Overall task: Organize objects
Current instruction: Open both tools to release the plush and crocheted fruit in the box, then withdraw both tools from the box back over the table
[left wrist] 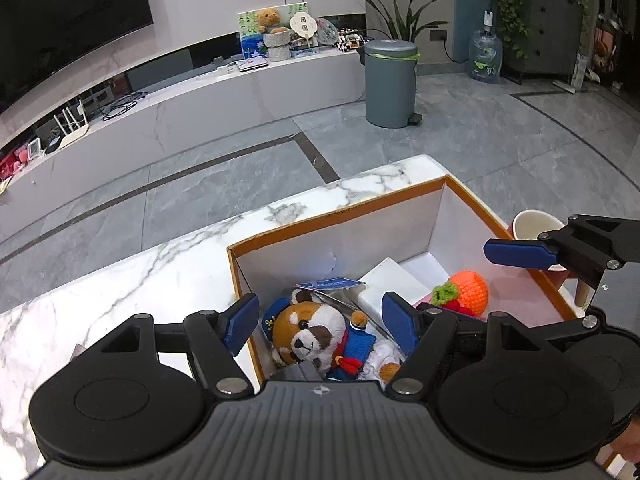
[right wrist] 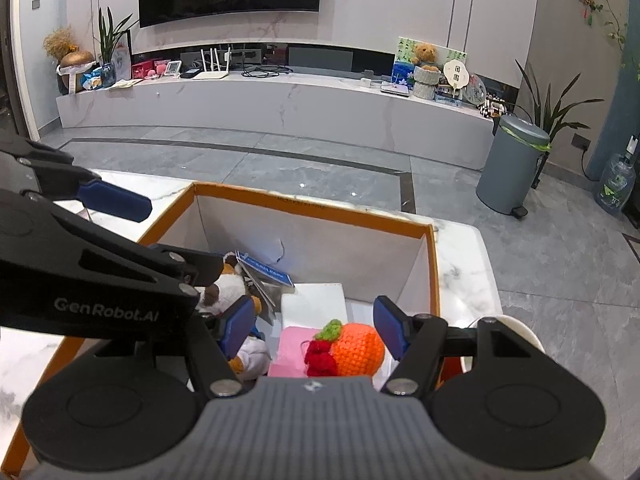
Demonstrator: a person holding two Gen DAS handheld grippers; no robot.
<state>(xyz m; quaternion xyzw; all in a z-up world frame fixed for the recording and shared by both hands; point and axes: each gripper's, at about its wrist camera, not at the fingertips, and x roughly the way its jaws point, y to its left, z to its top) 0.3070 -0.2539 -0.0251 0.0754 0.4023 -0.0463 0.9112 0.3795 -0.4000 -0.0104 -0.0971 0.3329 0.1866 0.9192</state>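
Observation:
An orange-rimmed cardboard box [left wrist: 340,210] [right wrist: 308,200] stands on a marble table [left wrist: 160,264]. Inside lie a brown-and-white plush animal in blue clothes [left wrist: 308,330] [right wrist: 228,284], an orange crocheted fruit with green and red trim [left wrist: 466,294] [right wrist: 352,346], a pink item [right wrist: 292,346] and a white box [left wrist: 390,284] [right wrist: 314,304]. My left gripper [left wrist: 320,322] is open above the plush, touching nothing. My right gripper [right wrist: 316,322] is open above the crocheted fruit, empty. The right gripper's blue finger [left wrist: 516,253] shows in the left wrist view.
A white cup [left wrist: 536,226] [right wrist: 516,330] stands just right of the box. Beyond the table are grey floor tiles, a grey pedal bin [left wrist: 390,82] [right wrist: 514,164], a water jug [left wrist: 485,54] and a long TV bench with clutter [right wrist: 280,92].

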